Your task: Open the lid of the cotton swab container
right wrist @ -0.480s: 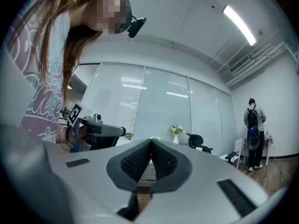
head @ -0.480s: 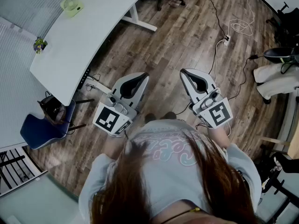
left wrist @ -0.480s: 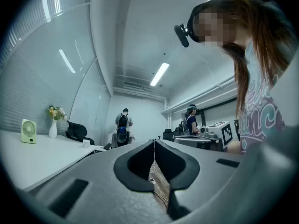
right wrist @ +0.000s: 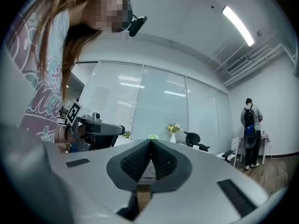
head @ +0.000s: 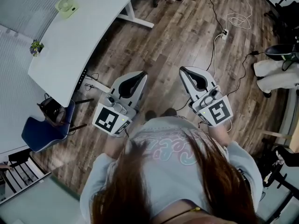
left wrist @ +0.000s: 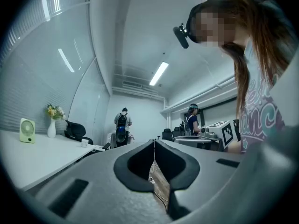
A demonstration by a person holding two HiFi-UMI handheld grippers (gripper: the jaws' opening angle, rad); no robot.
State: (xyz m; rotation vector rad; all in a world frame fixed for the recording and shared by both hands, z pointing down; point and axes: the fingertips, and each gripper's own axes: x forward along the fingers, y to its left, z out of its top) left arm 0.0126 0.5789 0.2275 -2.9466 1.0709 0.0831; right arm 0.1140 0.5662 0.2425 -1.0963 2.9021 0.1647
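No cotton swab container shows in any view. In the head view my left gripper (head: 141, 74) and right gripper (head: 182, 71) are held at waist height over the wooden floor, both shut with nothing between the jaws. The left gripper view shows its jaws (left wrist: 154, 142) pressed together and pointing into the room. In the right gripper view the jaws (right wrist: 150, 142) are likewise shut, with the left gripper (right wrist: 96, 129) at its left side. A white table (head: 79, 36) stands ahead to the left, well apart from both grippers.
On the table stand a small green fan (head: 67, 5) and a vase of flowers (head: 36, 46). A blue chair (head: 44, 129) sits by the table's near end. Cables (head: 224, 31) trail over the floor at upper right. Two people (left wrist: 122, 125) stand far across the room.
The view has shifted slightly; the table and fan sit a little higher and further left in the head view. Both grippers keep their pose and stay shut.
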